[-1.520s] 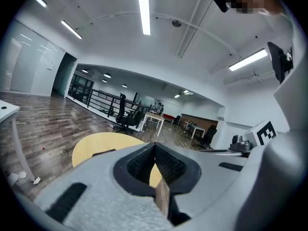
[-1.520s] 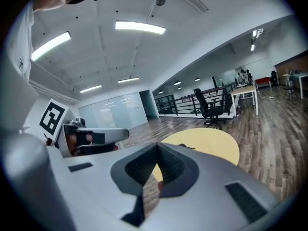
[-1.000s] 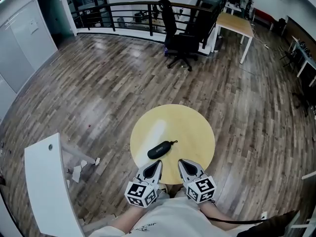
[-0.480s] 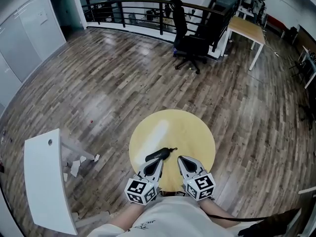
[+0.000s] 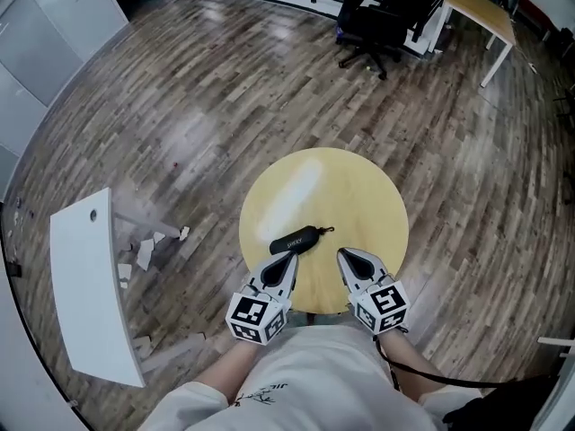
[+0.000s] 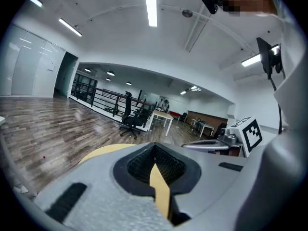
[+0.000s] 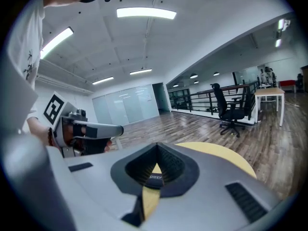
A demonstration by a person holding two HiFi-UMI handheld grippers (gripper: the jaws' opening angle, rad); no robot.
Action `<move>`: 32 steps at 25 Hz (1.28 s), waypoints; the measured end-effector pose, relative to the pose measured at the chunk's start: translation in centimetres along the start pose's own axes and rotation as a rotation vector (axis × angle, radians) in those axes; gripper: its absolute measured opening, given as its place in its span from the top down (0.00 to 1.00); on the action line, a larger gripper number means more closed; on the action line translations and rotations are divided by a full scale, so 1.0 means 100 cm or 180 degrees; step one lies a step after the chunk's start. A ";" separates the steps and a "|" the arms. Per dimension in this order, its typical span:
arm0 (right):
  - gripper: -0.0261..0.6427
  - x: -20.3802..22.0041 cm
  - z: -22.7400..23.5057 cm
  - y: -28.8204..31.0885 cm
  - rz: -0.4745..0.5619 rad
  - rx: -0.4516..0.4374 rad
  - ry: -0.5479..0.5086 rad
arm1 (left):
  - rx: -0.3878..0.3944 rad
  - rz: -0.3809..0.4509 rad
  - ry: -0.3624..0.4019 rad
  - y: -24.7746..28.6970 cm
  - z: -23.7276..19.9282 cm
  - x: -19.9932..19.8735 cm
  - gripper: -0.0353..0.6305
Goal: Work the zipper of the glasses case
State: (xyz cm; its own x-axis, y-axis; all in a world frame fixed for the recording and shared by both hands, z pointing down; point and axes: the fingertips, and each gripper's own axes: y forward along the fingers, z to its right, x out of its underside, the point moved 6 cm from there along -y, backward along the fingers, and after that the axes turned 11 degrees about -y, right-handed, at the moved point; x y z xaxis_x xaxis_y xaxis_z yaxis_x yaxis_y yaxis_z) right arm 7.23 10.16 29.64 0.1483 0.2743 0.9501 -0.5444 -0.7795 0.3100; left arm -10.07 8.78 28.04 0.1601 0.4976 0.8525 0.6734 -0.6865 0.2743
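Note:
A black glasses case lies on the round yellow table, near its front edge, with the zipper pull at its right end. My left gripper hovers just in front of the case, its jaws shut on nothing. My right gripper sits to the right of the case, jaws also shut and empty. In the right gripper view, a bit of the case shows through the notch of the closed jaws. The left gripper view shows only table top past its jaws.
A white panel lies on the wooden floor to the left, with scraps beside it. A black office chair and a desk stand far behind the table.
The head view has tipped further down, so the table sits higher in the frame. Both grippers have come slightly closer to the case. The case has not moved.

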 end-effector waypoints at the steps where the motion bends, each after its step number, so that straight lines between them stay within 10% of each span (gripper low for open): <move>1: 0.96 0.006 0.003 0.003 -0.0057 -0.0082 -0.0037 | -0.0039 -0.0059 0.0004 0.001 -0.004 0.004 0.94; 15: 0.96 0.115 0.071 0.115 -0.0627 -0.1376 -0.1297 | -0.0657 -0.1351 0.0146 0.104 -0.114 0.122 0.94; 20: 0.96 0.145 0.083 0.167 -0.0717 -0.2005 -0.1989 | -0.0738 -0.1451 0.0513 0.121 -0.126 0.143 0.94; 32: 0.87 0.176 0.062 0.232 -0.1125 -0.3596 -0.3671 | -0.0402 -0.1525 0.0220 0.119 -0.137 0.156 0.94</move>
State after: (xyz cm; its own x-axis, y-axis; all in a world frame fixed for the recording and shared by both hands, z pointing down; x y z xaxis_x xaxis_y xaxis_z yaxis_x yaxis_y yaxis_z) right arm 2.34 -6.63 53.77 0.6028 -0.6007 0.5252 -0.5633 0.1458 0.8133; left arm -9.43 1.09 50.70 -0.1970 0.7393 0.6439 0.5662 -0.4503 0.6903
